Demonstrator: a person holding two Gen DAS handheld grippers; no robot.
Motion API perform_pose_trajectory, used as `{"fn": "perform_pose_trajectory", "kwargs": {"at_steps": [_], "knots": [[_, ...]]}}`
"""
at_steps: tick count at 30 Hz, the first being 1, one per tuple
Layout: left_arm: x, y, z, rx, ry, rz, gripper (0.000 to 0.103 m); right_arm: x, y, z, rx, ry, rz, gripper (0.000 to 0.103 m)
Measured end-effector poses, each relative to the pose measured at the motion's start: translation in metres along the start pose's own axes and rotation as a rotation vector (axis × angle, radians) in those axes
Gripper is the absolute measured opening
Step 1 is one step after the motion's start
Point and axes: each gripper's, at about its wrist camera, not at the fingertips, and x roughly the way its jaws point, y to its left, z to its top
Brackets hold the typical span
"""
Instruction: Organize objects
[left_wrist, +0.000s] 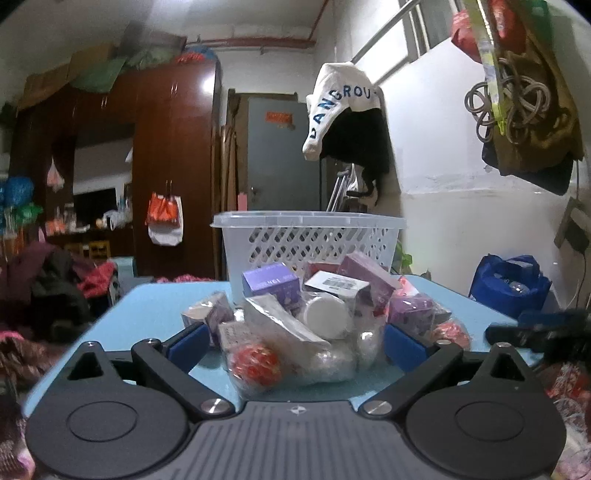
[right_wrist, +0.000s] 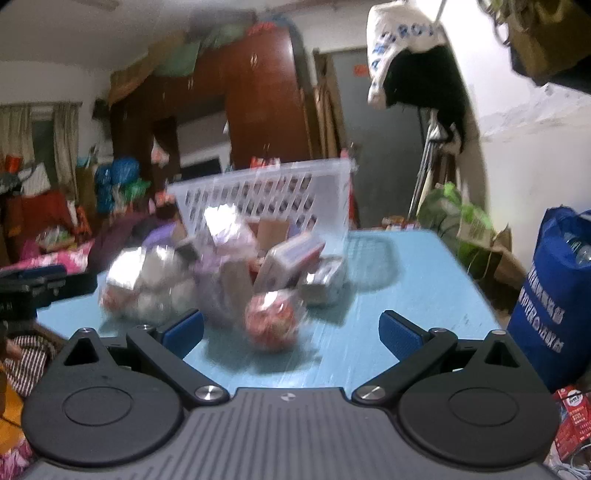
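While both tools hover low over the blue table (left_wrist: 155, 299), the left gripper (left_wrist: 293, 341) is spread wide, its two blue pads flanking a red ball (left_wrist: 255, 363) at the near edge of the pile (left_wrist: 314, 310). One white basket (left_wrist: 308, 240) stands at 12 o'clock, just behind the pile. The right gripper (right_wrist: 291, 330) is likewise spread and empty, with one red ball (right_wrist: 271, 321) between its pads; bare tabletop lies toward 2 o'clock. This view is blurred.

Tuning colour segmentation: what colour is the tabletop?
Light blue tabletop, sharpest in the left wrist view.
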Motion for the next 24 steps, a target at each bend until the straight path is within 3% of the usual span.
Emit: {"fn": "perform_pose_trajectory", "kwargs": {"at_steps": [4, 9, 15, 24], "knots": [[0.001, 0.012, -0.002, 0.003, -0.005, 0.008, 0.098, -0.003, 0.001, 0.001, -0.029, -0.027, -0.017, 0.103], [0.003, 0.027, 0.003, -0.046, -0.027, -0.017, 0.097, -0.004, 0.002, -0.001, -0.023, -0.062, 0.040, 0.103], [0.011, 0.013, -0.005, 0.012, -0.006, -0.058, 0.087, 0.010, 0.012, -0.006, -0.070, -0.020, 0.072, 0.103], [0.017, 0.016, 0.002, -0.010, 0.003, -0.076, 0.087, 0.009, 0.015, -0.009, -0.091, -0.026, 0.074, 0.093]]}}
